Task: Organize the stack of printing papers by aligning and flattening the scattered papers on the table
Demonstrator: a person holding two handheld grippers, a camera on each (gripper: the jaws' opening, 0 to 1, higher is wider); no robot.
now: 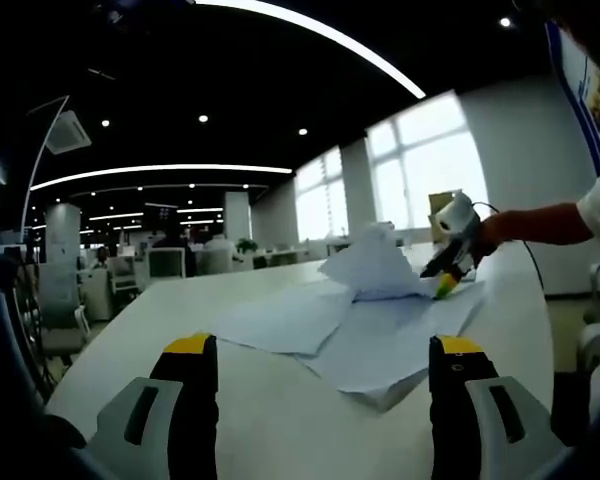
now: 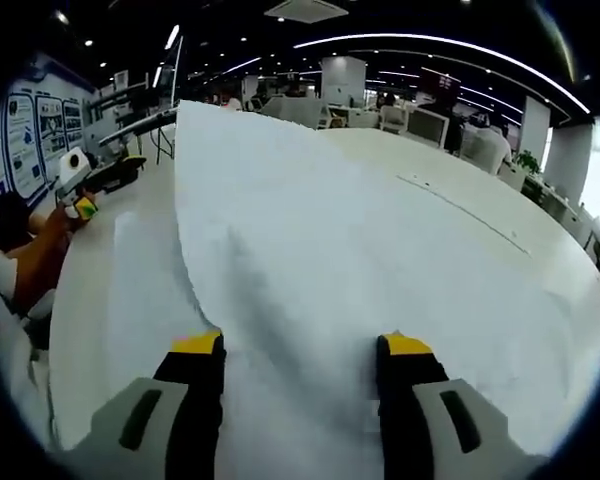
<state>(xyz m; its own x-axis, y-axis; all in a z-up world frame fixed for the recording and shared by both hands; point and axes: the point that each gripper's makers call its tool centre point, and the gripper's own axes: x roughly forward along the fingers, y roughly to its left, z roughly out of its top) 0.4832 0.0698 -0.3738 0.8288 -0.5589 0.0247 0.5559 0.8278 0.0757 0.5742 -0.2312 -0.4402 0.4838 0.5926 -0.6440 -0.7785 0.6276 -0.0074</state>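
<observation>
White printing papers lie scattered on the white table [image 1: 180, 310]. A loose sheet [image 1: 280, 320] sits left of a thicker, uneven stack [image 1: 390, 355]. Behind them a crumpled sheet [image 1: 375, 262] stands raised off the pile. My left gripper [image 1: 322, 345] is open near the table's front, short of the papers, with nothing between its jaws. My right gripper [image 1: 445, 285], held by a hand, has its tips at the raised sheet's right edge. In the right gripper view, that gripper [image 2: 300, 345] has its jaws apart, and the big raised sheet [image 2: 310, 230] spreads across and beyond them. The left gripper [image 2: 83, 208] shows at far left.
The table is long and rounded, with bare surface [image 2: 480, 200] beyond the papers. Office desks, chairs and monitors [image 1: 165, 262] stand behind it, with bright windows [image 1: 420, 170] at the back. The person's arm [image 1: 540, 225] reaches in from the right.
</observation>
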